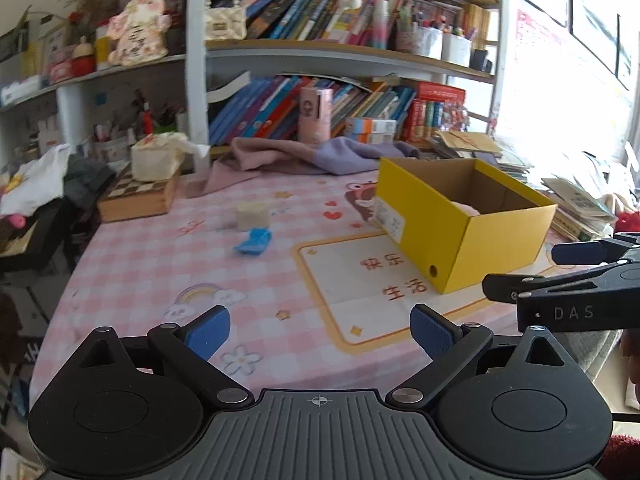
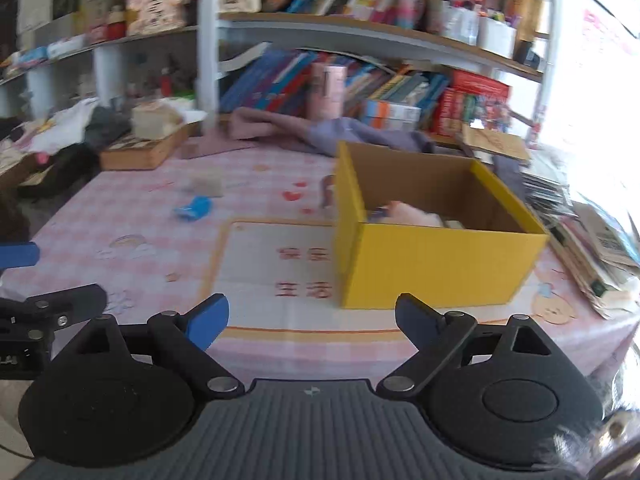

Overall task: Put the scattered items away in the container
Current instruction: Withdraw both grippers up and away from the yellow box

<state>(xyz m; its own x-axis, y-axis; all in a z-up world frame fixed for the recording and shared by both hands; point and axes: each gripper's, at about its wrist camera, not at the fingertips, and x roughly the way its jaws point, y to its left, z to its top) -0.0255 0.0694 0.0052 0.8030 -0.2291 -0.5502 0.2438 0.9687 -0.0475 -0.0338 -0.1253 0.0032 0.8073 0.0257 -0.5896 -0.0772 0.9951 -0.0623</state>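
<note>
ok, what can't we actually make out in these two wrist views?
- Contents of the yellow box: right wrist shows only pink and white tops; the box wall hides the rest.
- Blue item and beige block: motion blur in both views, identity unclear.
- Right gripper, left gripper: both open, holding nothing.

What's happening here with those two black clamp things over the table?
A person is tidying small items into the yellow box, holding a gripper in each hand. Right now the left gripper and the right gripper are both open and empty, hovering near the table's front edge. Something pink already lies in the box. A blue item and a small beige block are still out on the pink tablecloth, left of the box.
</note>
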